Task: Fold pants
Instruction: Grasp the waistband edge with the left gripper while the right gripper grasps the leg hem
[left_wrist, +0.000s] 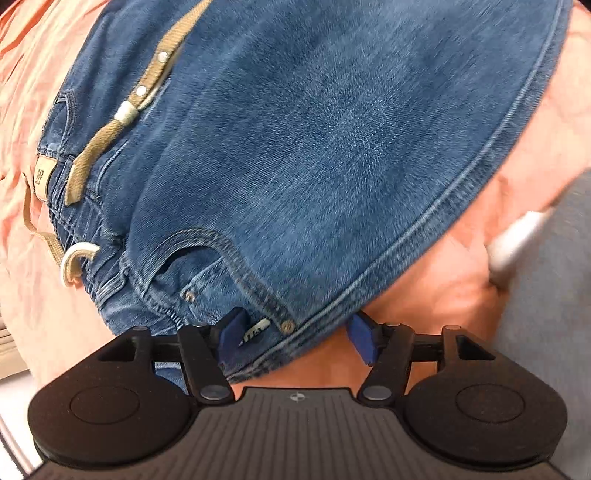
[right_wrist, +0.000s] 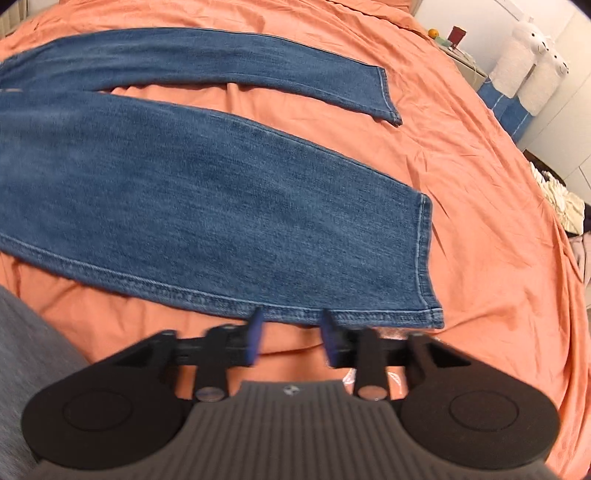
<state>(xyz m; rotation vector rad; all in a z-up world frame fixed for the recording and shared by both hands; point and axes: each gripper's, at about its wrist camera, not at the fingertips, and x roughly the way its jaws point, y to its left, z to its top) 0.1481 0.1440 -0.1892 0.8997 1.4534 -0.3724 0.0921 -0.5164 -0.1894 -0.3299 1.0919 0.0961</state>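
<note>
- Left wrist view: the jeans (left_wrist: 314, 140) lie on an orange sheet (left_wrist: 461, 280), waist end near the camera. A tan belt (left_wrist: 122, 122) runs across the waistband at the left. The left gripper (left_wrist: 297, 334) has its blue fingers (left_wrist: 232, 332) spread wide, and the corner of the waist, near a pocket rivet (left_wrist: 287, 325), sits between them. The fingers do not pinch the cloth.
- Right wrist view: both legs of the jeans (right_wrist: 207, 192) lie flat on the sheet (right_wrist: 480, 221), with a gap between them. The right gripper (right_wrist: 293, 332) is open, its fingers (right_wrist: 256, 334) apart, just at the side seam of the near leg, close to the hem (right_wrist: 424, 254). Nothing is held. White plush toys (right_wrist: 532, 66) stand beside the bed at the far right.
</note>
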